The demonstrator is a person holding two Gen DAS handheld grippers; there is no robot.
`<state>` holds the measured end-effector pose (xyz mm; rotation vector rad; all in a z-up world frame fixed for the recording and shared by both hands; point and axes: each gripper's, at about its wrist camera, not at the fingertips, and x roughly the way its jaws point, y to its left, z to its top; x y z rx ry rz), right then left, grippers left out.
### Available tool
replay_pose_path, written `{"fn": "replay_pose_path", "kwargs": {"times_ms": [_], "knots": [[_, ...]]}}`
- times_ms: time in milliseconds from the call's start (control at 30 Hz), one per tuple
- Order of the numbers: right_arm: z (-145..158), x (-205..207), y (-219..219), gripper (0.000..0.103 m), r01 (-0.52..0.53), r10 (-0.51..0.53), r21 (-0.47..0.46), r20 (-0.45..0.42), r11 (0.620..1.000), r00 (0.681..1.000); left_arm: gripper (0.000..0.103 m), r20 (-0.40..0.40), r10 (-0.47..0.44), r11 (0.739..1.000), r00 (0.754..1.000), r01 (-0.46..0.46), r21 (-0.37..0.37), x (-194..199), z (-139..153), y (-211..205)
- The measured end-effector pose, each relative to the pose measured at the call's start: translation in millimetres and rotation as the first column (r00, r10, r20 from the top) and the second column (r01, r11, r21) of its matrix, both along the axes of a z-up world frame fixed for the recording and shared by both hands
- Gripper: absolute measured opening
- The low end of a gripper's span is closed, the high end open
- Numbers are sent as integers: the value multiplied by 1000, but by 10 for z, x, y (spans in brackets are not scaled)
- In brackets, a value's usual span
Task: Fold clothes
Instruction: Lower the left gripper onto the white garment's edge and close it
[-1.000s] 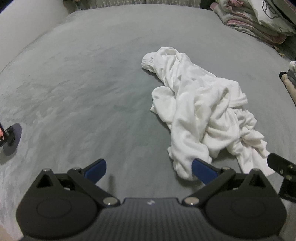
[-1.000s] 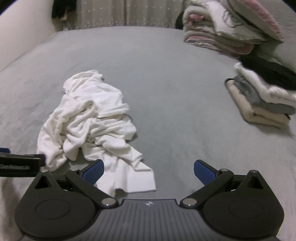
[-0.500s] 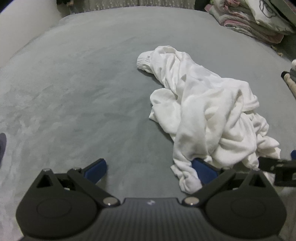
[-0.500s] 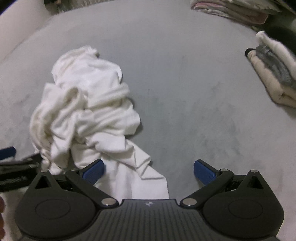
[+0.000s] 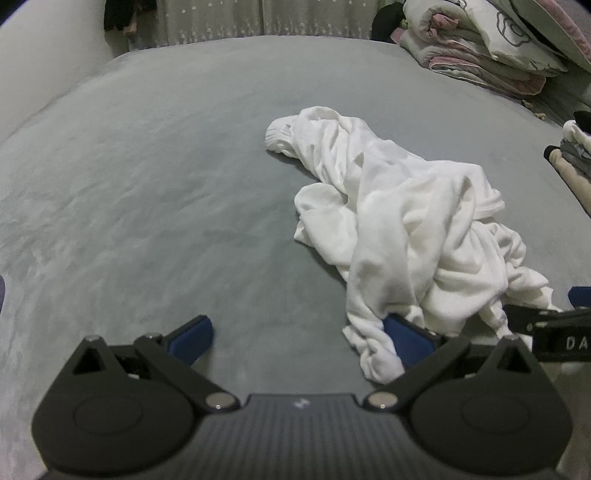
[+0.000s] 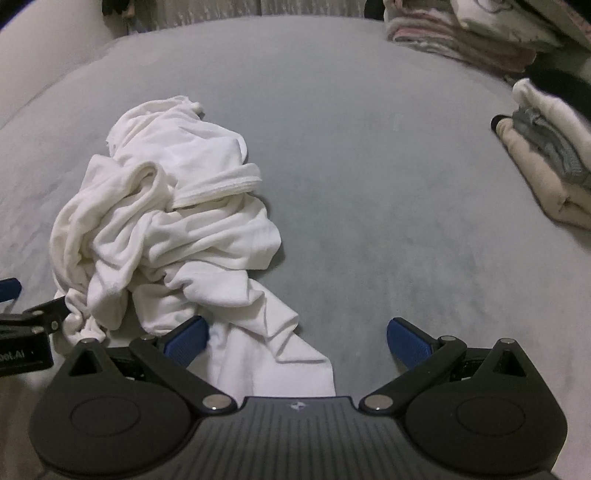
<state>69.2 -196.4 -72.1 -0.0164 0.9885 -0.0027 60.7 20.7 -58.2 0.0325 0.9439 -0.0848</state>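
Note:
A crumpled white garment [image 5: 406, 229] lies in a heap on the grey bed [image 5: 147, 184]. My left gripper [image 5: 299, 334] is open at the heap's near left edge; its right blue finger [image 5: 406, 334] touches a hanging fold and the cloth partly covers it. In the right wrist view the same white garment [image 6: 177, 229] fills the left side. My right gripper [image 6: 297, 338] is open over the flat near corner of the cloth, its left blue finger [image 6: 186, 338] against the fabric. Each gripper shows at the edge of the other's view.
Stacked quilts and pillows [image 5: 491, 40] sit at the far right of the bed. A pile of folded clothes [image 6: 546, 162] lies on the right side. A curtain [image 5: 266, 16] hangs behind the bed. Bare grey bed spreads to the left.
Both grippers have moved forward and down to the near edge of the white heap. The left one's right finger now touches the cloth. Both stayed open.

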Motion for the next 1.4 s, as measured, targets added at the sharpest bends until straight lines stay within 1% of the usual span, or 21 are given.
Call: {"fn": "replay_pose_path", "kwargs": {"times_ms": [133, 233, 333, 400, 467, 500, 633, 700, 767, 800, 867, 900, 967, 1000, 1067, 1100, 1167, 1300, 1400], "knots": [[49, 20, -10, 103, -1, 1, 10, -6, 1000, 1000, 103, -39, 1, 999, 999, -2, -38, 34, 76, 41], [101, 33, -40, 103, -4, 5, 38, -24, 999, 1000, 103, -13, 6, 995, 1000, -7, -96, 19, 153, 97], [156, 3, -99, 103, 10, -7, 107, -23, 994, 1000, 101, 17, -10, 985, 1000, 13, -172, 1, 229, 135], [182, -6, -116, 103, 11, -9, 135, -21, 991, 1000, 95, 47, 0, 978, 999, 10, -207, -16, 274, 156], [203, -18, -118, 101, 12, -11, 146, -11, 989, 1000, 88, 70, 5, 975, 998, 11, -223, -19, 294, 158], [213, -24, -116, 99, 13, -13, 149, -5, 989, 1000, 87, 73, 2, 974, 997, 14, -225, -13, 295, 149], [247, -40, -106, 92, 11, -15, 156, 19, 988, 1000, 76, 74, -17, 973, 997, 34, -229, -3, 263, 123], [260, -50, -95, 92, 9, -14, 152, 31, 988, 999, 73, 77, -30, 973, 997, 46, -228, -4, 250, 102], [276, -77, -96, 90, 6, -12, 150, 40, 989, 999, 66, 75, -41, 971, 996, 58, -231, -4, 239, 85], [281, -85, -95, 90, 5, -11, 150, 43, 989, 999, 65, 72, -46, 970, 996, 62, -235, -3, 238, 82], [281, -85, -90, 90, 2, -9, 151, 45, 989, 999, 55, 65, -56, 967, 996, 70, -243, -3, 236, 77], [281, -85, -87, 89, 1, -8, 151, 45, 989, 999, 53, 61, -61, 966, 996, 74, -249, -4, 235, 76], [276, -85, -83, 89, 0, -7, 150, 45, 989, 999, 46, 53, -67, 964, 996, 78, -254, -2, 231, 69], [273, -86, -83, 89, 0, -7, 150, 44, 989, 999, 44, 53, -70, 964, 996, 82, -253, -5, 233, 66], [271, -87, -87, 89, 2, -8, 149, 43, 989, 999, 31, 54, -81, 962, 995, 93, -256, -13, 239, 55], [270, -87, -89, 89, 2, -9, 148, 43, 989, 999, 28, 52, -85, 961, 995, 96, -258, -17, 241, 53], [274, -89, -92, 89, 3, -10, 145, 47, 989, 999, 18, 50, -92, 960, 995, 102, -261, -27, 247, 50], [276, -95, -88, 89, 3, -10, 138, 53, 990, 999, 12, 56, -103, 961, 993, 114, -253, -53, 269, 49], [274, -96, -92, 89, 3, -10, 135, 53, 991, 999, 10, 64, -99, 962, 993, 112, -250, -74, 305, 70]]}}
